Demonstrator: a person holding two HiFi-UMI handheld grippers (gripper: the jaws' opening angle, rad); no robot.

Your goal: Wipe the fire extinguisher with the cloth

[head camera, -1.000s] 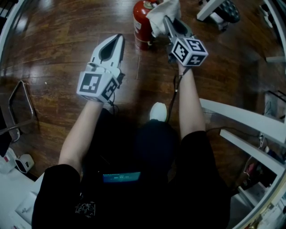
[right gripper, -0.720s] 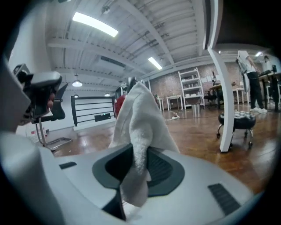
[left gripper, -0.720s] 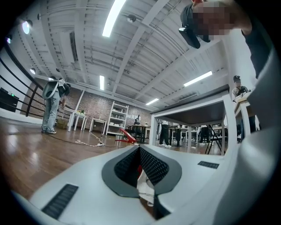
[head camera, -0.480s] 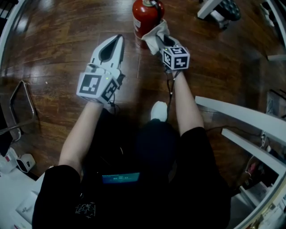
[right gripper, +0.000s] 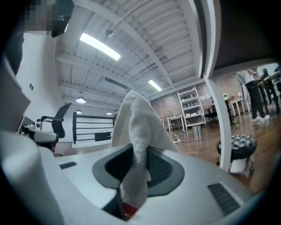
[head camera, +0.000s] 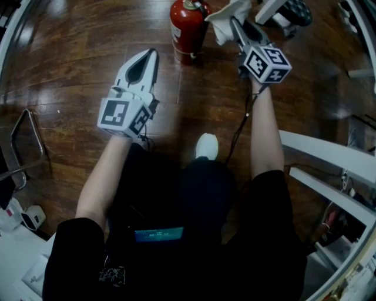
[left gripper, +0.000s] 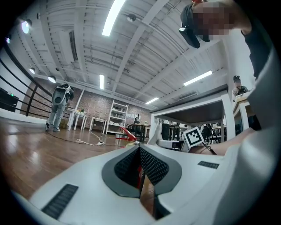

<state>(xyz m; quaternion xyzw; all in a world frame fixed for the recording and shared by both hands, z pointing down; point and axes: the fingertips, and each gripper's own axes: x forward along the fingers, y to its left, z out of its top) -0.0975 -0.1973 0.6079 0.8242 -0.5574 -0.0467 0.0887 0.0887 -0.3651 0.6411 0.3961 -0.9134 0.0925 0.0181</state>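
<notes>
The right gripper (head camera: 236, 26) pinches the cloth (head camera: 225, 16) in its jaws just beside the fire extinguisher (head camera: 183, 32) — the left gripper (head camera: 151, 56) has its jaws together, empty.

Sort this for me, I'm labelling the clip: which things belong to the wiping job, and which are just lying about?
Job:
- extinguisher, upright on the floor
- cloth, pinched in the right gripper's fingers
- left gripper, shut and empty, off the extinguisher

Lying about:
- stool
- table frame
</notes>
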